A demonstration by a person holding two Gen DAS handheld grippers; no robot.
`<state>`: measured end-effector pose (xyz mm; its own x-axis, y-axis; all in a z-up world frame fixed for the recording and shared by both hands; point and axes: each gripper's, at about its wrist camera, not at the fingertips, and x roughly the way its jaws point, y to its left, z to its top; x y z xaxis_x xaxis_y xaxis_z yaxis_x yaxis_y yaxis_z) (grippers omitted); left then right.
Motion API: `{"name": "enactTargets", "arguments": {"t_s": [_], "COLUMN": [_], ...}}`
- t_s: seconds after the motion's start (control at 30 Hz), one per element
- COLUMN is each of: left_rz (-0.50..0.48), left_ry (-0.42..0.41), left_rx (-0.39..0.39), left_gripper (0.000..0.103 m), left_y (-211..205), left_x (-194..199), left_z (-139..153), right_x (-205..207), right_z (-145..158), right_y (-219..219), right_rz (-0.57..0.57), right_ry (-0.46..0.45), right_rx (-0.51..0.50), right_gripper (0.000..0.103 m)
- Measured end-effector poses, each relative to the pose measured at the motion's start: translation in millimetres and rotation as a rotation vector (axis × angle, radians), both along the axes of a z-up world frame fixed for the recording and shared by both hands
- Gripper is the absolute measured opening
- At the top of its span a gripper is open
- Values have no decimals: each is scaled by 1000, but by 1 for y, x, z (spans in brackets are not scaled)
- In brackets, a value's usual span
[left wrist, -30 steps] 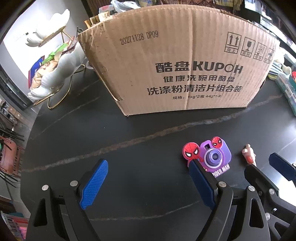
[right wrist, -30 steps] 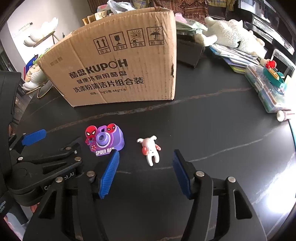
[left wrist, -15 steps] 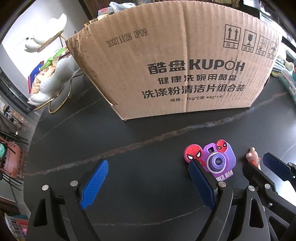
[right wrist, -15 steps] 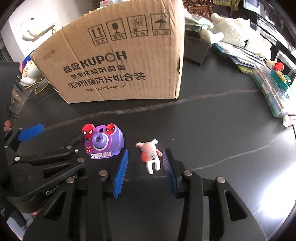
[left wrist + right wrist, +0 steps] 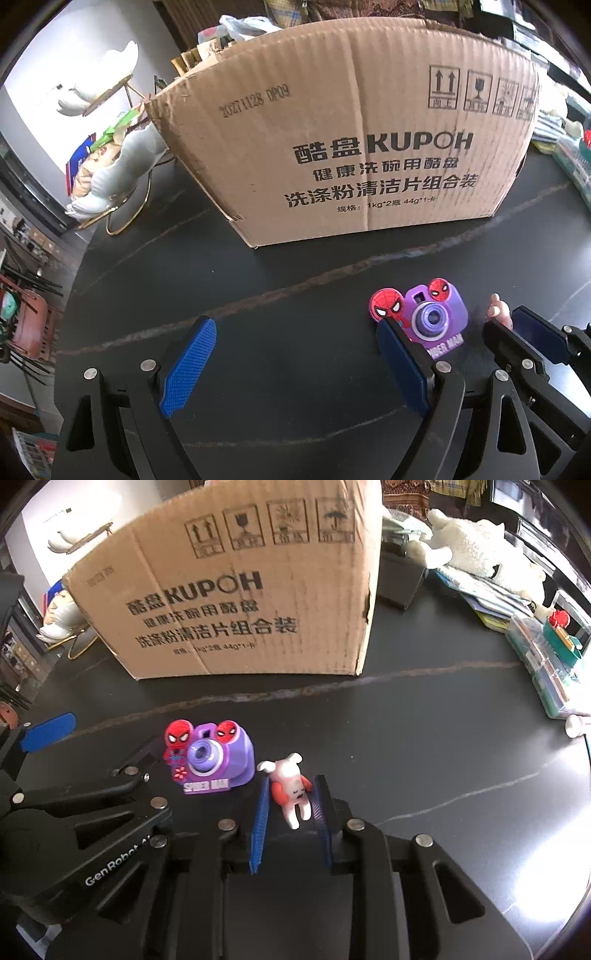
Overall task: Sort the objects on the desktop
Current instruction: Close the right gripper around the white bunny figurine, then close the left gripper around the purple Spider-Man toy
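One small white dog figurine (image 5: 291,790) wears a red top, limbs splayed.

A dark worktop (image 5: 424,738) with pale veins is carrying a large cardboard box (image 5: 240,602) at the back. In front of the box, a purple toy camera (image 5: 216,762) is sitting just beside a small white and red figurine (image 5: 291,790). Stacked clear cases (image 5: 546,664) are resting along the worktop's right edge.
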<state>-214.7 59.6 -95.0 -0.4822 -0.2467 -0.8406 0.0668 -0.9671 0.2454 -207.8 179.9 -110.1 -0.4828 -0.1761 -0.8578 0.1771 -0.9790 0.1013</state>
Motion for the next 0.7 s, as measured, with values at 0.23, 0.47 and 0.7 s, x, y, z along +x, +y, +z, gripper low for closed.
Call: {"name": "enactTargets", "arguments": {"t_s": [0.23, 0.47, 0.7], "left_rz": [-37, -69, -81], "left_ry": [-11, -11, 2], "left_rx": [62, 58, 33], "left_gripper": [85, 85, 84], "left_y": [10, 27, 33], "left_x": [-2, -8, -8], "left_z": [2, -2, 3], "right_x": [8, 3, 3], "right_z": [12, 13, 14], "right_y": [11, 29, 41], "right_rz": [-29, -63, -74], "right_ry": [27, 18, 24], "right_rx": [-2, 10, 9], "right_gripper": [22, 22, 22]}}
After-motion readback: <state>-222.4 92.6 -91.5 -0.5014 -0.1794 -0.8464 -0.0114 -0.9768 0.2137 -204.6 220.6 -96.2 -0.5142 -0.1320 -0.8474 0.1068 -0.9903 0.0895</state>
